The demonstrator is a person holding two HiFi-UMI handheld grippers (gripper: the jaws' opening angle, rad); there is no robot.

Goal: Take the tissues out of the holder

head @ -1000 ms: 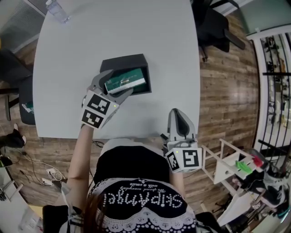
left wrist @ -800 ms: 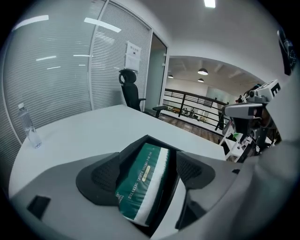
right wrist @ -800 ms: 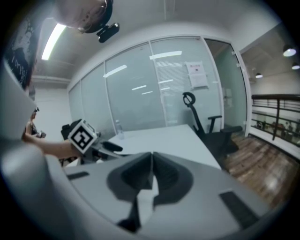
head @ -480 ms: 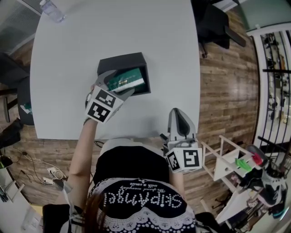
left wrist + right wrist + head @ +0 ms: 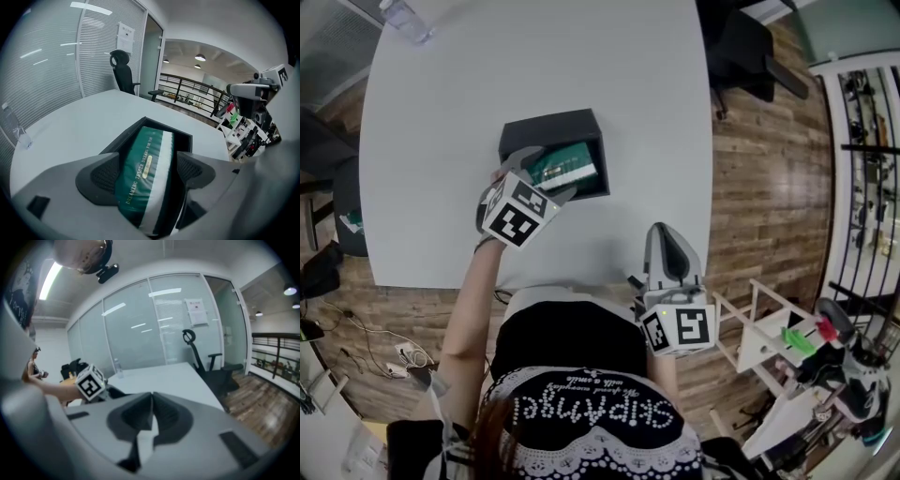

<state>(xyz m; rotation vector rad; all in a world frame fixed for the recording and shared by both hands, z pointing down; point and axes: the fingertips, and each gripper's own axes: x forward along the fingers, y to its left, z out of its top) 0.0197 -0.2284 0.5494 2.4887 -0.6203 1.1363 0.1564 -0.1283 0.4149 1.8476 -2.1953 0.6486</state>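
Observation:
A black open-topped holder (image 5: 548, 125) stands mid-table with a green and white tissue pack (image 5: 564, 166) lying inside it. My left gripper (image 5: 546, 173) is at the holder's near end, open, with one jaw on each side of the pack. In the left gripper view the tissue pack (image 5: 145, 168) runs lengthwise between the pads and fills most of the gap, with the holder's rim (image 5: 185, 138) behind it. My right gripper (image 5: 667, 234) hangs at the table's near edge, shut and holding nothing, with its pads pressed together in the right gripper view (image 5: 151, 411).
A clear water bottle (image 5: 405, 19) stands at the table's far left corner. Black office chairs (image 5: 741, 52) sit at the far right and at the left. A white rack (image 5: 769, 337) stands on the wood floor to my right.
My left gripper has slid forward and a little up-table, so its jaws reach further along the tissue pack. The right gripper has stayed where it was.

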